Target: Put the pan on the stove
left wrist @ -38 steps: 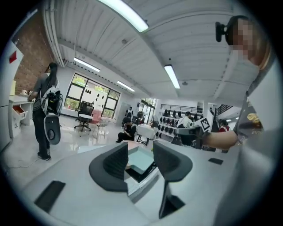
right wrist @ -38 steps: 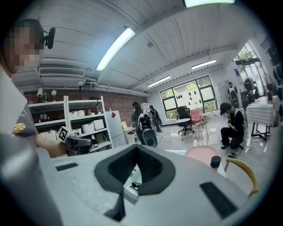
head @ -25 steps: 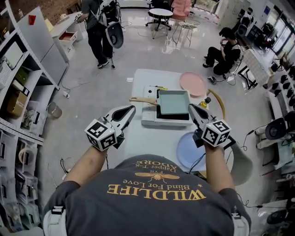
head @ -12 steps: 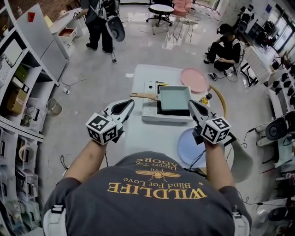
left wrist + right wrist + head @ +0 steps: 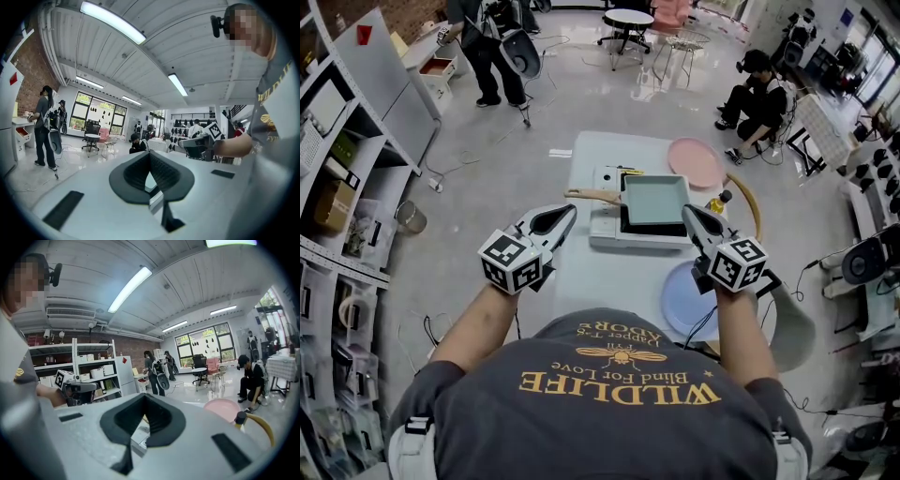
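Toward the tabletop's (image 5: 602, 279) far edge the pan (image 5: 654, 200) sits on the stove (image 5: 606, 235), apparently flat, so the task looks done. The left gripper (image 5: 569, 212) and right gripper (image 5: 686, 211) hover nearer, jaws together, empty.

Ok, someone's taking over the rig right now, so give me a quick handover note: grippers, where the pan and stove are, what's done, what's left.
Left gripper: shut, empty, held by the table's left edge.
Right gripper: shut, empty, above the blue plate.
Pan: sits on the stove mid-table, wooden handle pointing left.
Done: pan appears placed on the stove.
Left: nothing obvious; perhaps check it sits square.
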{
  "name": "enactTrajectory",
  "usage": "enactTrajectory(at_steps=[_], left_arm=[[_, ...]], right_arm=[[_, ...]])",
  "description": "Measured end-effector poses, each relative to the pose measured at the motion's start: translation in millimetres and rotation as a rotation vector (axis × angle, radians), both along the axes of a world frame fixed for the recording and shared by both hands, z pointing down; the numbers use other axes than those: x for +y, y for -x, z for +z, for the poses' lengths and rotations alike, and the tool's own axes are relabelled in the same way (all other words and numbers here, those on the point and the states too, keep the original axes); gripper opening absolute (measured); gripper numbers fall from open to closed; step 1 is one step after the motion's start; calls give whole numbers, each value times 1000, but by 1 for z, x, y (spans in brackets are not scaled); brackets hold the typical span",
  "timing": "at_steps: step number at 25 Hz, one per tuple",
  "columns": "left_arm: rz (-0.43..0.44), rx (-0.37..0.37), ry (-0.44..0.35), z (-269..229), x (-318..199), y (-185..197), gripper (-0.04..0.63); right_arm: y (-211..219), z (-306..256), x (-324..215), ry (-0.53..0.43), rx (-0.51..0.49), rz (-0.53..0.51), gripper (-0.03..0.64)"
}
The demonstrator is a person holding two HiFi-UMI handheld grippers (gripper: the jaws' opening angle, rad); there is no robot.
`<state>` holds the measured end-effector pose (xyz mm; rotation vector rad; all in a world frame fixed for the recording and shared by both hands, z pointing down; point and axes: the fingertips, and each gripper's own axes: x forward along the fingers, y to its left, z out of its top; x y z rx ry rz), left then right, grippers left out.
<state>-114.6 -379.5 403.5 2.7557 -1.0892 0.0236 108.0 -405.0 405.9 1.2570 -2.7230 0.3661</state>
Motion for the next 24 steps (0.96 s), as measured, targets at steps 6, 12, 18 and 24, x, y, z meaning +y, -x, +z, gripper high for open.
enactTrajectory(at_steps=[6, 12, 18, 24], left_arm=[[14, -9, 5, 4, 3, -4, 0], [25, -14, 6, 2, 4, -5, 0], [34, -19, 10, 5, 8, -8, 0], [41, -17, 13, 7, 10, -12, 0]], right_arm=[[3, 5, 1, 9, 11, -12, 0], [6, 0, 0, 2, 16, -23, 0], [8, 2, 3, 3, 19, -32, 0], [7, 4, 5, 2, 21, -38, 0]])
